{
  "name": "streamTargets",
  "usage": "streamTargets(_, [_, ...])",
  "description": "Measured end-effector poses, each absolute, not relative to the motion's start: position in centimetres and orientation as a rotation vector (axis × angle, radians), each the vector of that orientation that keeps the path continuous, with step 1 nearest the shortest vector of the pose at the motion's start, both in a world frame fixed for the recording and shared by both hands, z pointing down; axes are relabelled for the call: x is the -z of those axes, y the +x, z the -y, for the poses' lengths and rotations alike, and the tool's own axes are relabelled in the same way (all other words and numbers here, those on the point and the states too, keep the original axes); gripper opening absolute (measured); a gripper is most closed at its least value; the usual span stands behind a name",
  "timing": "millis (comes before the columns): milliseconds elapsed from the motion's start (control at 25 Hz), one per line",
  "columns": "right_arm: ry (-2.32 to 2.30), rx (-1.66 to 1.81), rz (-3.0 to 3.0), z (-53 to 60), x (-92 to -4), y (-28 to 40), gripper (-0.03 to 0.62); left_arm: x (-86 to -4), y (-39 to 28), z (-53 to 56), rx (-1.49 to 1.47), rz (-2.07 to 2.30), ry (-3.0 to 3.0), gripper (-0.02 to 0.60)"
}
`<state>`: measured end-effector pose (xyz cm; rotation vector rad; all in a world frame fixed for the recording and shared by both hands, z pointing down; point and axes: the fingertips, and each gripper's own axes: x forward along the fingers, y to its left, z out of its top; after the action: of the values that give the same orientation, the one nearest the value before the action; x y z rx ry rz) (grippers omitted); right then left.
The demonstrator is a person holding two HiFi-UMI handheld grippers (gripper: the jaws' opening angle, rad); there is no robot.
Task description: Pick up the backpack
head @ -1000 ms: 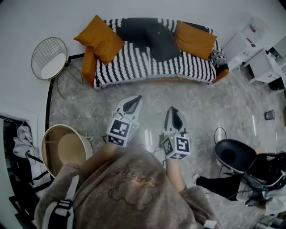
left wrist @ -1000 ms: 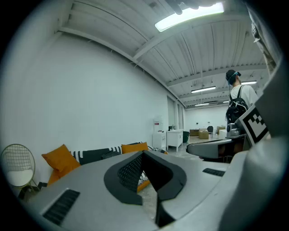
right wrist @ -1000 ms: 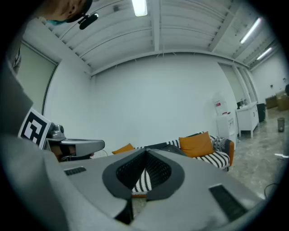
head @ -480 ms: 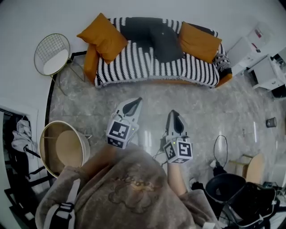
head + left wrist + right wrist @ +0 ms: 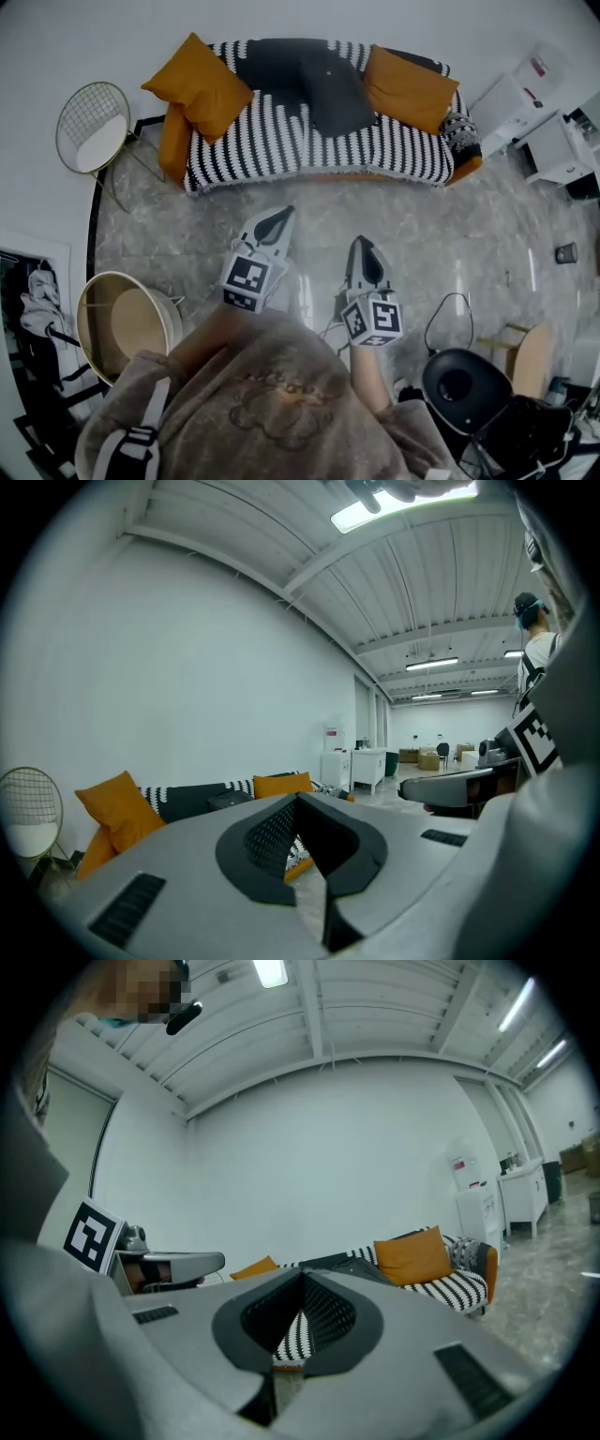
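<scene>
The dark backpack lies on the seat of a black-and-white striped sofa, between two orange cushions. My left gripper and right gripper are held side by side over the marble floor, short of the sofa and pointing at it. Both are shut with nothing in them. In the left gripper view the closed jaws cover the sofa's middle, and the backpack shows just to their left. From the right gripper the backpack peeks over the jaw tips.
A wire chair stands left of the sofa and a round basket sits at my left. A black office chair with cables is at the lower right. White cabinets line the right wall. A small dark cup rests on the floor.
Both grippers have moved forward a little toward the sofa and stayed shut. The view has shifted with them, and the black office chair now sits lower at the right.
</scene>
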<state>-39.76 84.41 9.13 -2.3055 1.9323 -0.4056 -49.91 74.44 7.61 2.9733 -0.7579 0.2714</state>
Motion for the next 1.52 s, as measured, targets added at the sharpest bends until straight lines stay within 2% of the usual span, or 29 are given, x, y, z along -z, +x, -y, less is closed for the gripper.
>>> streamTargets(720, [-2.336, 0.460, -1.906, -67.1, -8.4, -28.2, 0.000, -7.3, -37.8, -56.9, -0.318, 0.684, 2.961, 0.000])
streamTargets(1520, [-2.375, 0.450, -1.874, -54.6, -9.0, -20.2, 0.000, -8.1, -30.1, -43.8, -0.328, 0.649, 2.971, 0.000])
